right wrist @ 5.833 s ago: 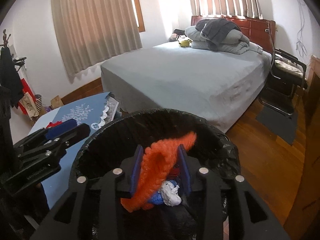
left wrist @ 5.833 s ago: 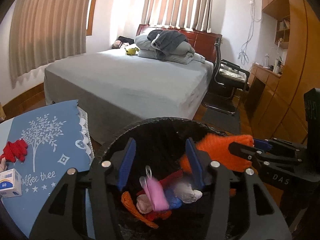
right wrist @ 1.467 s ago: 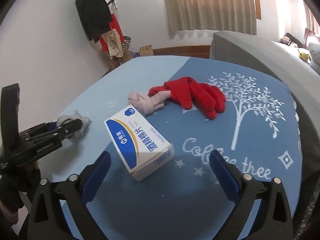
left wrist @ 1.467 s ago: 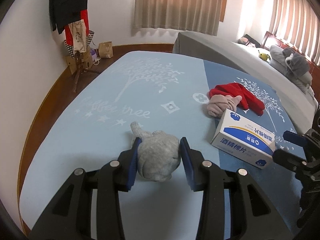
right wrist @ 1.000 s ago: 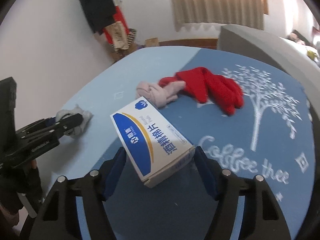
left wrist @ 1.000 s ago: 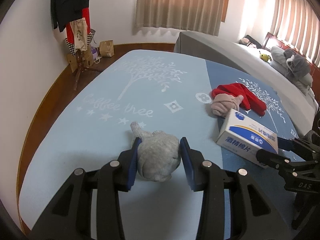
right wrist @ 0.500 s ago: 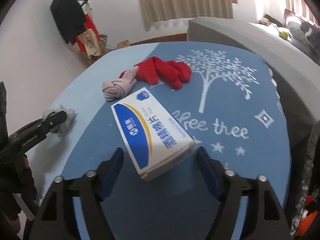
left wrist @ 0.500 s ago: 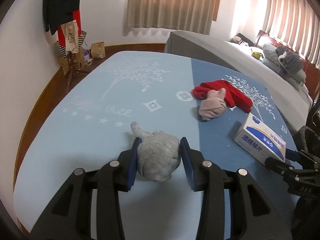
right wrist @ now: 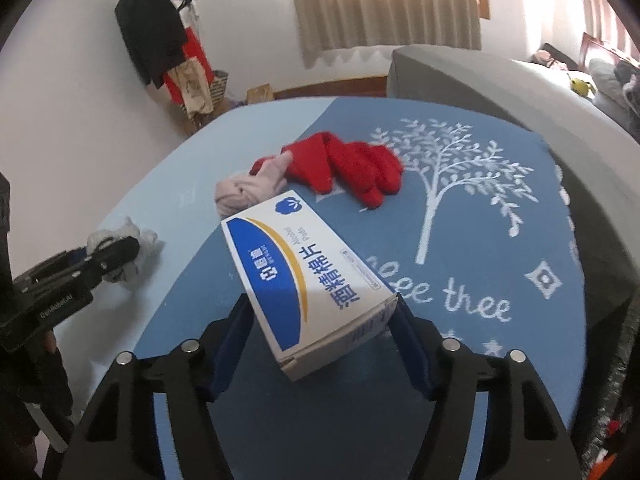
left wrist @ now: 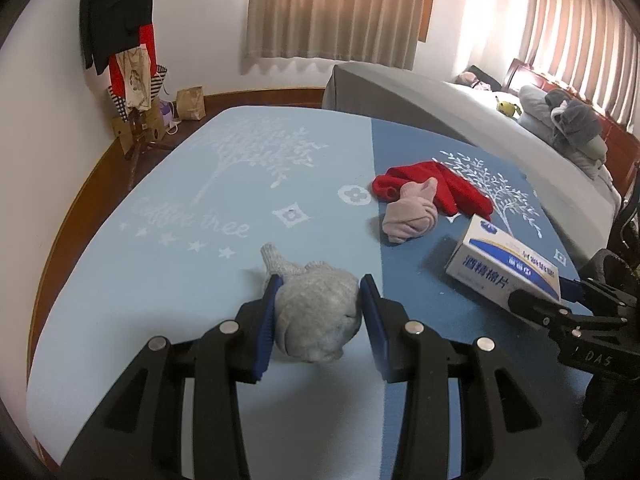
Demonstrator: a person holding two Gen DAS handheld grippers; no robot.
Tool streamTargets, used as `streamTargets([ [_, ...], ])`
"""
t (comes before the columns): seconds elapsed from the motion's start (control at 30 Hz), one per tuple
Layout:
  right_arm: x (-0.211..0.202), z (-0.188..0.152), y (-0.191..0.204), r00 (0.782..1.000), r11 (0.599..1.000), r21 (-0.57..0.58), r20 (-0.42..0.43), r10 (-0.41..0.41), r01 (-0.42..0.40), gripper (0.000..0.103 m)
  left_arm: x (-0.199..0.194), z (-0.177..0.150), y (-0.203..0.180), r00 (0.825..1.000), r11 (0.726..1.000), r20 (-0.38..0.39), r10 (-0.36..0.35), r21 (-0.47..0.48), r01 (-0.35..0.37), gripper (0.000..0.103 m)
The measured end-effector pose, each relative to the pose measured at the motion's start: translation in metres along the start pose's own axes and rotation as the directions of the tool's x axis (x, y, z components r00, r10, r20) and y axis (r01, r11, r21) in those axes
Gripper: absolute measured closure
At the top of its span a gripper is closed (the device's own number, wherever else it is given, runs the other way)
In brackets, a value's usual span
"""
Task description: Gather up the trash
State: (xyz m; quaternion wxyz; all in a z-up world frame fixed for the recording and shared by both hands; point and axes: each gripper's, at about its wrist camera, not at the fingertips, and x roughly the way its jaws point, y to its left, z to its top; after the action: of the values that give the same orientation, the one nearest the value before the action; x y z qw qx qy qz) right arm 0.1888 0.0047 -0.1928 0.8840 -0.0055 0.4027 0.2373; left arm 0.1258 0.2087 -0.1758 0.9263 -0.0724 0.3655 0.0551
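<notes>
Table (left wrist: 168,264), blue printed cloth, takes up most of both views; bed (left wrist: 460,108) beyond its far right edge.

Box (right wrist: 304,280), white/blue, biggest item on the cloth. Sits btwn the pads of the right gripper (right wrist: 320,320), near end raised off the cloth, far end seems down. Jaws closing on it; right pad touches the near corner, left pad at the blue side, contact there hard to confirm. Grip is diagonal across a corner, so box could pivot or slip. Judgement: let jaws finish closing and check both pads lie flat on opposite faces before lifting; lift slow, keep box level.

Red gloves (left wrist: 436,188), far right of centre, untouched. Pink rolled sock (left wrist: 408,216) lies against them, just beyond the box. Both left for later passes.

Grey sock ball (left wrist: 316,316), near left part of table. Left gripper (left wrist: 318,316) pinches it, both pads pressed into its sides, tail poking out the far side. Soft, squashes easily, hold looks secure.

Bin: not clearly in view; dark crinkled edge at right border of right view may be it. Judgement: carry both loads that way w/o crossing hands.
</notes>
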Motion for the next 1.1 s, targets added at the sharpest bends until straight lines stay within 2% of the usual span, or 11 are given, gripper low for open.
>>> streamTargets([
  [0.17,-0.009,-0.001,-0.007,0.996,0.995,0.026,0.010,-0.093,0.093,0.037,-0.001,0.001,-0.009,1.000,1.000,0.005,-0.013,0.010,0.013,0.064],
  [0.33,-0.004,-0.003,-0.012,0.999,0.998,0.057,-0.024,-0.032,0.033,0.034,0.002,0.000,-0.014,1.000,1.000,-0.003,-0.020,0.015,0.020,0.064],
  [0.43,0.001,-0.003,-0.008,0.999,1.000,0.011,-0.027,-0.024,0.024,0.021,0.003,0.001,-0.014,1.000,1.000,-0.006,-0.022,0.016,0.022,0.064],
  [0.63,0.015,0.007,-0.007,0.999,1.000,-0.016,-0.034,0.003,-0.004,0.021,0.005,0.001,-0.012,1.000,1.000,-0.006,-0.020,0.010,0.020,0.064],
  [0.73,0.020,0.008,-0.006,0.999,0.999,-0.021,-0.047,0.027,-0.028,0.037,0.005,0.001,-0.012,1.000,1.000,-0.008,-0.019,0.011,0.019,0.064],
  [0.9,0.009,0.009,-0.005,1.000,1.000,-0.020,-0.012,0.015,-0.015,0.041,0.003,0.003,-0.016,1.000,1.000,-0.005,-0.024,0.013,0.024,0.064],
  [1.1,-0.018,0.017,-0.013,0.999,0.999,0.040,0.046,0.000,-0.002,0.043,-0.005,0.007,-0.025,0.999,0.999,0.018,-0.038,0.023,0.037,0.064],
])
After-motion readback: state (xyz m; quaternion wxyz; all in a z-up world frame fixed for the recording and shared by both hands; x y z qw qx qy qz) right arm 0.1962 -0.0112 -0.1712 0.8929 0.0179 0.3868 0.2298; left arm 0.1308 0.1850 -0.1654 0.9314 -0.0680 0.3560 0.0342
